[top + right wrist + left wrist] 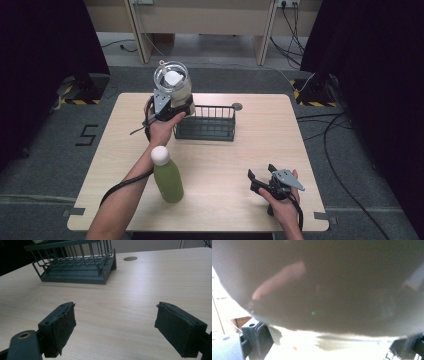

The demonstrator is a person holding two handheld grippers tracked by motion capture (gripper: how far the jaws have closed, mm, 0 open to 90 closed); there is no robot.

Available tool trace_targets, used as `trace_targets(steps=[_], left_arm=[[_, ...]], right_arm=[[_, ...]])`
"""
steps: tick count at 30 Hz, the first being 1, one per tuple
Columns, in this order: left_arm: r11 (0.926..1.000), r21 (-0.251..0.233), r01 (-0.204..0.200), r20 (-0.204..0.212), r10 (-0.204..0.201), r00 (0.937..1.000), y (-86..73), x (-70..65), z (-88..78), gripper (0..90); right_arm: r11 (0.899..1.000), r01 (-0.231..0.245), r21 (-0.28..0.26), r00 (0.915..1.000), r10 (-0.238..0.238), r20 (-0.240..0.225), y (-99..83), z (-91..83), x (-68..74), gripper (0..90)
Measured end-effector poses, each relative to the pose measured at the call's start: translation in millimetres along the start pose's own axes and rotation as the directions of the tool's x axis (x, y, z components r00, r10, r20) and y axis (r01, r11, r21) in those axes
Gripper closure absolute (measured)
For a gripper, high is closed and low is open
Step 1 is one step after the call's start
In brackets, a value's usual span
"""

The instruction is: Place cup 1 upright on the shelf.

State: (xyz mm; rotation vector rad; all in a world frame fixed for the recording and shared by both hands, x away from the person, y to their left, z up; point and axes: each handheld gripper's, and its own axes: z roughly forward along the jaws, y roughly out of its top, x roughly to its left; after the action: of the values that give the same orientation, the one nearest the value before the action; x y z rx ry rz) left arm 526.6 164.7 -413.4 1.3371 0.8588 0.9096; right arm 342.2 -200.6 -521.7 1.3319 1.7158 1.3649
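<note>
Overhead, the high view shows the left gripper (172, 102) raised over the far left part of the counter (240, 160), just beside the left end of a dark wire basket (206, 122). Its jaws are clamped on a clear jar (171, 84) with pale contents and a white lid piece seen through the top; the jar stands upright in the grip, above the basket's left end, and whether it touches the basket cannot be told. A green bottle (168, 176) with a white cap stands upright on the near left part of the counter, close beside the left forearm and well apart from the basket. The right gripper (260, 181) rests low at the near right, jaws pointing left toward the middle of the counter, apart, with nothing between them. A small round grommet (237, 106) sits in the counter just beyond the basket's right end.

From the left gripper view, the jar (324, 285) is a blurred grey-brown mass pressed close to the lens, spanning the space between the 2 jaws at the bottom corners. Bright counter surface shows below it.

From the right gripper view, the 2 black padded jaws stand apart over bare wood, the right gripper (115, 325) holding nothing. The basket (75, 267) lies far left of them, well apart, and the grommet (130, 258) lies far off just to its right.
</note>
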Motion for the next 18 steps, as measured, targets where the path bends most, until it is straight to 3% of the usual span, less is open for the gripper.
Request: trace_targets(steps=[18], left_arm=[[0.9995,0.031,-0.010,0.023,0.009,0.9997,-8.2,4.1,4.3,10.0]], right_arm=[[1.000,-0.003,0.003,1.0000,0.003,-0.001,0.1,0.3,0.0,16.1]])
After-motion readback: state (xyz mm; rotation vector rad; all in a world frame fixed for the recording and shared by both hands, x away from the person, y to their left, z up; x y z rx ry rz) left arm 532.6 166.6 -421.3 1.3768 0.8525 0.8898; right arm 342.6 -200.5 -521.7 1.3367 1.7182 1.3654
